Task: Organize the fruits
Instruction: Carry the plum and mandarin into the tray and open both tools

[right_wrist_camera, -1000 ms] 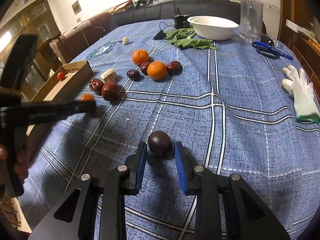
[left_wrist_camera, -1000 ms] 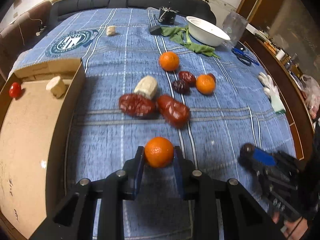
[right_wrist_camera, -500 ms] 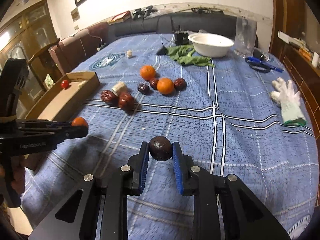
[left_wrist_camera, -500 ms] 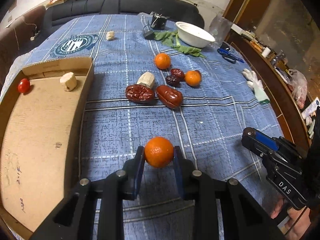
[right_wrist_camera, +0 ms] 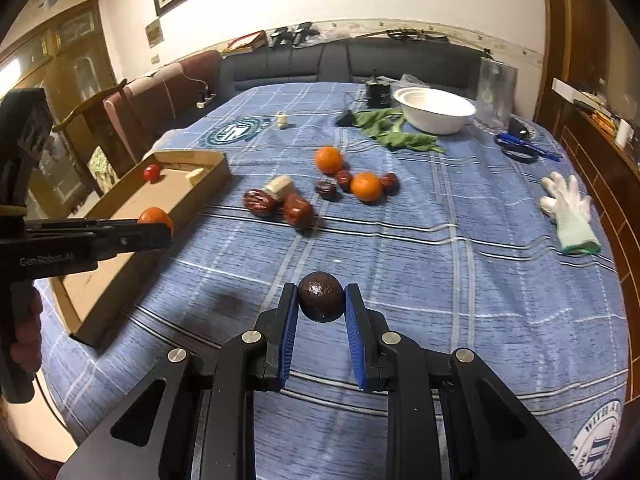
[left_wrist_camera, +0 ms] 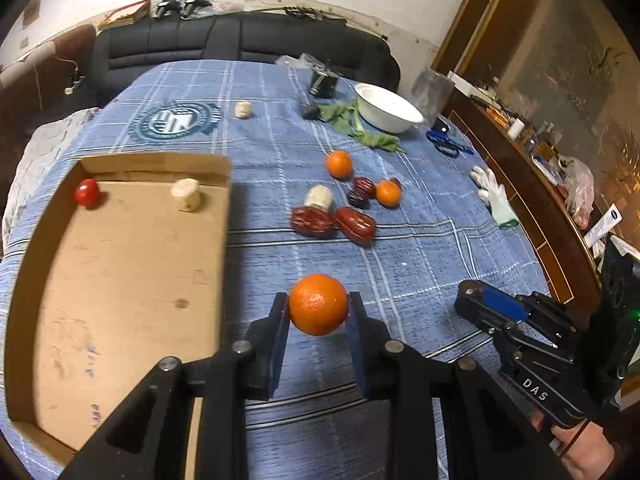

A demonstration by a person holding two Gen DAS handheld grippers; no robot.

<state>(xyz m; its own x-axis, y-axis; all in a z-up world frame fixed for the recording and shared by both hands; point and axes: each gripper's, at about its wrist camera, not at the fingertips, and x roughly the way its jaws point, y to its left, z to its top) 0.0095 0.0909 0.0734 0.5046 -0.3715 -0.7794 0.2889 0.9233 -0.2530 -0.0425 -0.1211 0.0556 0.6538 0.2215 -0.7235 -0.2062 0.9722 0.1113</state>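
Left gripper [left_wrist_camera: 318, 312]: fingers clamped on an orange [left_wrist_camera: 318, 304], raised above the bench [left_wrist_camera: 420, 264], cardboard tray [left_wrist_camera: 120, 280] at its 9 o'clock. Right gripper [right_wrist_camera: 321, 304]: fingers clamped on a dark round fruit [right_wrist_camera: 321, 302], loose fruit cluster [right_wrist_camera: 320, 192] at 12 o'clock.

Both wrist views over shared table [left_wrist_camera: 400, 264]

White bowl [right_wrist_camera: 435, 110] at 1 o'clock w/ green cloth [right_wrist_camera: 394, 133] beside it; white glove [right_wrist_camera: 570, 211] at 3 o'clock; blue scissors [right_wrist_camera: 524, 151] btwn them.
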